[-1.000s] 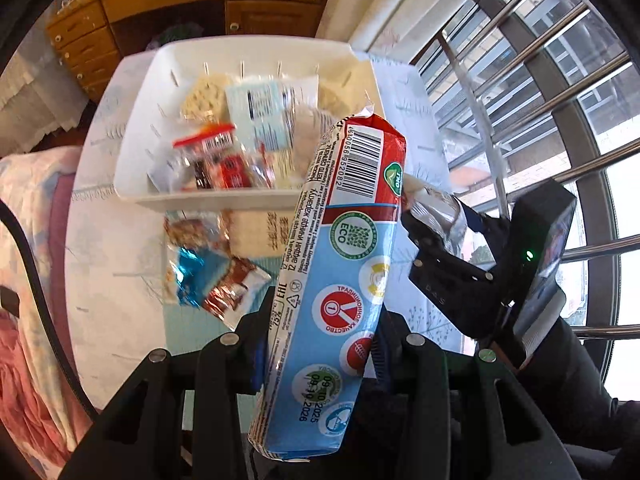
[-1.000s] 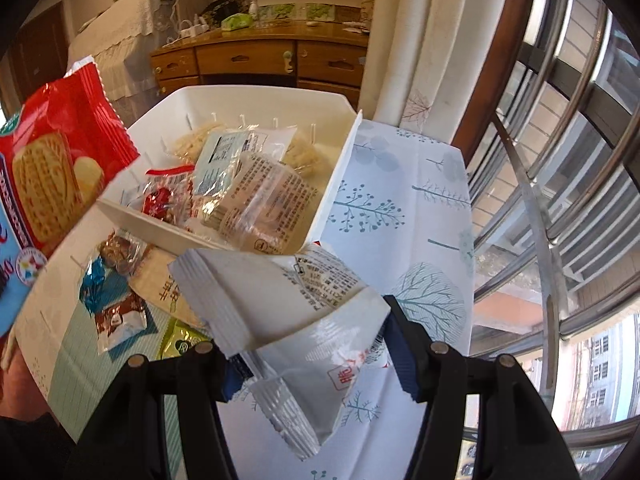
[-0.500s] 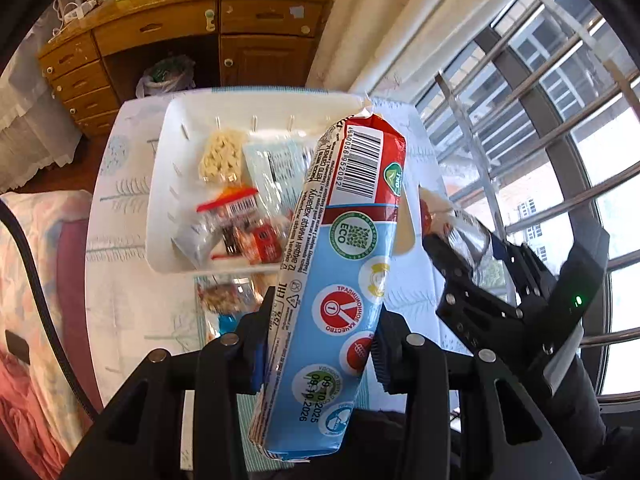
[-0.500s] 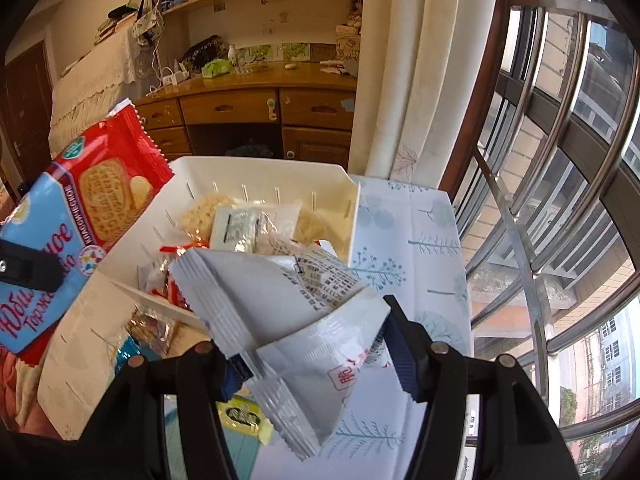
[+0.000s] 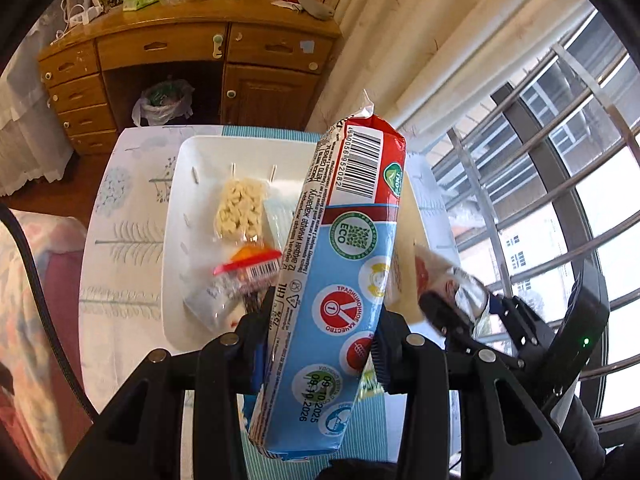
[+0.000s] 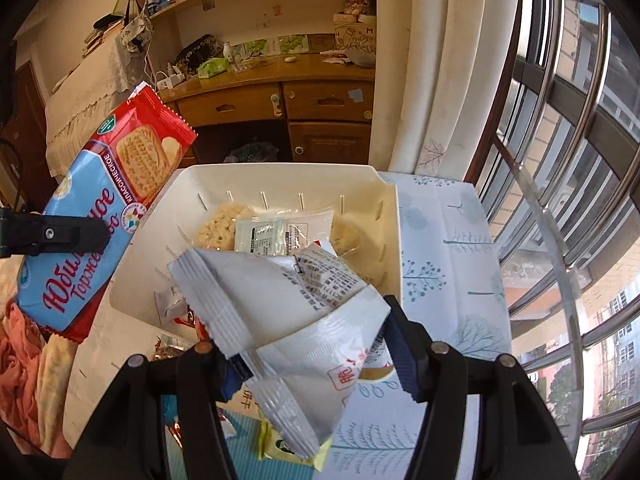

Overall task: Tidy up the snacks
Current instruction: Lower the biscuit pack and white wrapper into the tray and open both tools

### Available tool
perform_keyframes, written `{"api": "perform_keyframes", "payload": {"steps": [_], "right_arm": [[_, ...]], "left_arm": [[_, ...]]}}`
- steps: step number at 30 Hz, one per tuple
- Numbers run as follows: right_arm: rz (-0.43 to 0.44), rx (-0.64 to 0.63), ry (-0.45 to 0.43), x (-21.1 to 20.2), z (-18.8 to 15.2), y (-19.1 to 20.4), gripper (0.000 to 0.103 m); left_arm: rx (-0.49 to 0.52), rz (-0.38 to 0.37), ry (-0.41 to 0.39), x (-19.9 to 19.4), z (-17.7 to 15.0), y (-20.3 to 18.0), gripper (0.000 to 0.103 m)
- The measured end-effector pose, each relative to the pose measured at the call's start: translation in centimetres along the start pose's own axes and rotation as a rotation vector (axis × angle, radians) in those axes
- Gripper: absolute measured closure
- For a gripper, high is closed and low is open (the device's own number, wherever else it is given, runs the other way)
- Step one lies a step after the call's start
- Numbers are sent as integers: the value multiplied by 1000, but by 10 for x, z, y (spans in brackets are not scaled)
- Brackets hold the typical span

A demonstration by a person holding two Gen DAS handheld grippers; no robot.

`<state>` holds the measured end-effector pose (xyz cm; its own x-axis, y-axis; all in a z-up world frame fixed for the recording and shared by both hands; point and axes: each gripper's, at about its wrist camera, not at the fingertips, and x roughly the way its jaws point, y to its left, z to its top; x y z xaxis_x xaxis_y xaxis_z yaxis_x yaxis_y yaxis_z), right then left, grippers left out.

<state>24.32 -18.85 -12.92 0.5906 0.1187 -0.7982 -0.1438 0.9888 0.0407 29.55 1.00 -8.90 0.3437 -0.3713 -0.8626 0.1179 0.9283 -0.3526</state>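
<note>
Your left gripper [image 5: 320,344] is clamped on the red-and-blue biscuit pack [image 5: 340,280], and your right gripper [image 6: 316,352] grips a white snack pouch [image 6: 288,320]. You hold both above the white bin [image 6: 392,240] on the table, where several snack packets lie.

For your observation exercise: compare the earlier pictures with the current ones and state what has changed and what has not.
Both grippers have lifted up and back from the white tray, which now looks smaller and farther in both views. The left gripper still clamps the biscuit pack; the right gripper still holds the white snack bag. The tray's contents are unmoved.
</note>
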Motion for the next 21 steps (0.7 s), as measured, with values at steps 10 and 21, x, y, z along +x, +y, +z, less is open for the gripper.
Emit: {"api": "perform_keyframes", "payload": {"steps": [10,21], "right_arm": [[38,20,32,25,2,8,42],[59,73,64,27,3,-1,32]], "left_arm": [[-48,-9,3,33,16,15,64],[2,-9,-69,20,18,-2,34]]}}
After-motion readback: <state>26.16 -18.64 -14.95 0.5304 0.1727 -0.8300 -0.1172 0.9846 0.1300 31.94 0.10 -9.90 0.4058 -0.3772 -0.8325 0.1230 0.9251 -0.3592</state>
